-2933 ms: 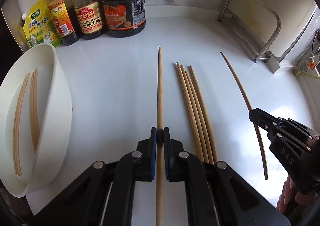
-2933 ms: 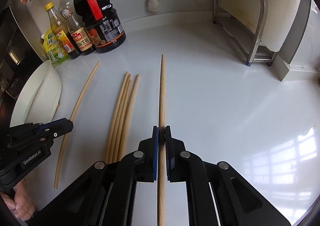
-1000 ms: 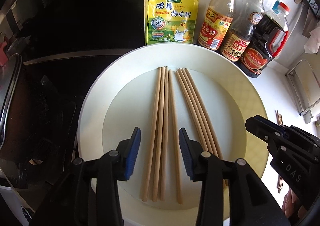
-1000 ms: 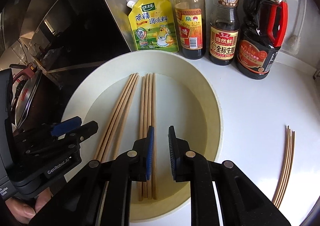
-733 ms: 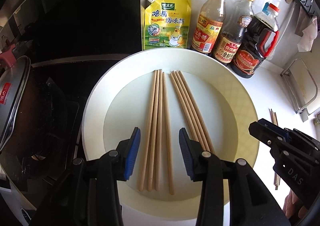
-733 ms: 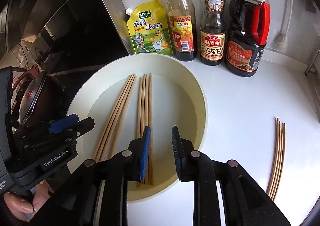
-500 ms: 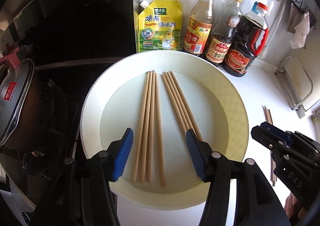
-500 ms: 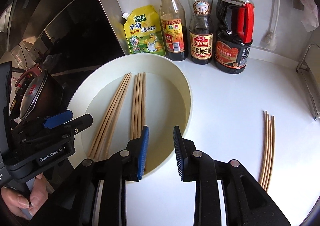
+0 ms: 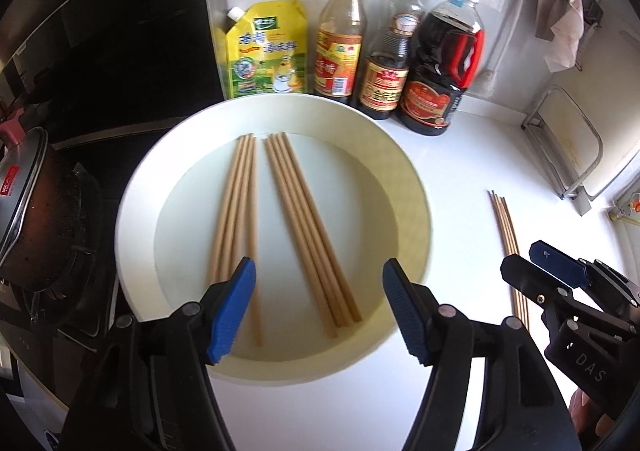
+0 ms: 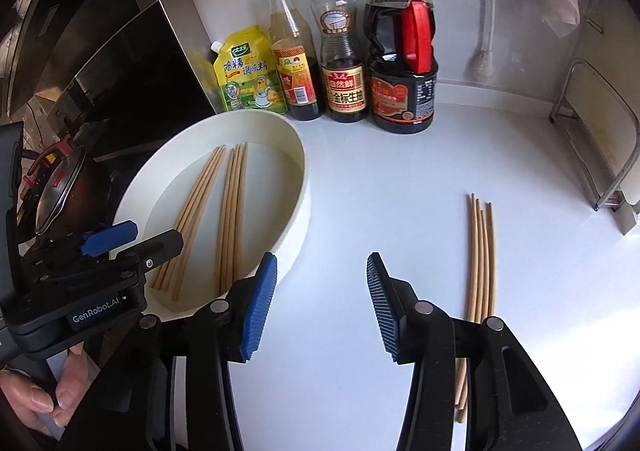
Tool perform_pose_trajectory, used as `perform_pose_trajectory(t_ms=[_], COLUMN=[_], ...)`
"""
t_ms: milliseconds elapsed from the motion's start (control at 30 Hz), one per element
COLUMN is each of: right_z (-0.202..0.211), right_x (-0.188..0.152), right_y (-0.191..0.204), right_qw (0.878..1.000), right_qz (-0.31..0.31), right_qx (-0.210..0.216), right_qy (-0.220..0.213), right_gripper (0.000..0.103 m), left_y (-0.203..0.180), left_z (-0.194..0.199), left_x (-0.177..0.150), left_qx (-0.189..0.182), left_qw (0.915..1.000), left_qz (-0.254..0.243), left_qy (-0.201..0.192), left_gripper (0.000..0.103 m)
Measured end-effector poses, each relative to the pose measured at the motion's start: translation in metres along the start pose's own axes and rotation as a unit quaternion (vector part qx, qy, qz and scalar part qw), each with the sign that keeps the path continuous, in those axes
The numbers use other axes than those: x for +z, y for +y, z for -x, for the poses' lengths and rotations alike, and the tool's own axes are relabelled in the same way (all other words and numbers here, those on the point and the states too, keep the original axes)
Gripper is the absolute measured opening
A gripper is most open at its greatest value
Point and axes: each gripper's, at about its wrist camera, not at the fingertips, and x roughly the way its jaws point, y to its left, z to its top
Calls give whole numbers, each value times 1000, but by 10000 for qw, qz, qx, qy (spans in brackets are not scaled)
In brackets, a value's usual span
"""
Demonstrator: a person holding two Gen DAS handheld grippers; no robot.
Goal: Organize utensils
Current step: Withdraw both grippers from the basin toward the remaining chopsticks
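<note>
Left gripper (image 9: 318, 307): jaws spread, empty; hides chopstick ends in bowl (image 9: 416, 191).
Right gripper (image 10: 320, 307): jaws spread; covers counter chopsticks (image 10: 480, 251) partly.

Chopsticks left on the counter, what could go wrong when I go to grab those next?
Two risks. The loose chopsticks lie tight together and flat on the smooth white counter, so the open right claw may pinch several at once or skid them apart. Carrying them to the white bowl passes close to the sauce bottles standing right behind its rim, and a swinging long end could knock one over.
</note>
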Motion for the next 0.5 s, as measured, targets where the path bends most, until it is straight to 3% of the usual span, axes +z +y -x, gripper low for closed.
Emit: perform_pose_trajectory(t_ms=[267, 500], right_z=[21, 30], right_x=[-20, -43], right_y=[-51, -103], right_qw=[9990, 9961], right_qz=[-349, -636], right_qx=[-267, -606], right_qy=[0, 46], right_gripper=[57, 57], left_y=[-48, -93], left_z=[-1, -11], left_x=[-10, -20], left_qx=[-252, -421], left_qw=[9995, 9980], left_qz=[-191, -456], left_qy=[6, 129], left_gripper=[78, 79])
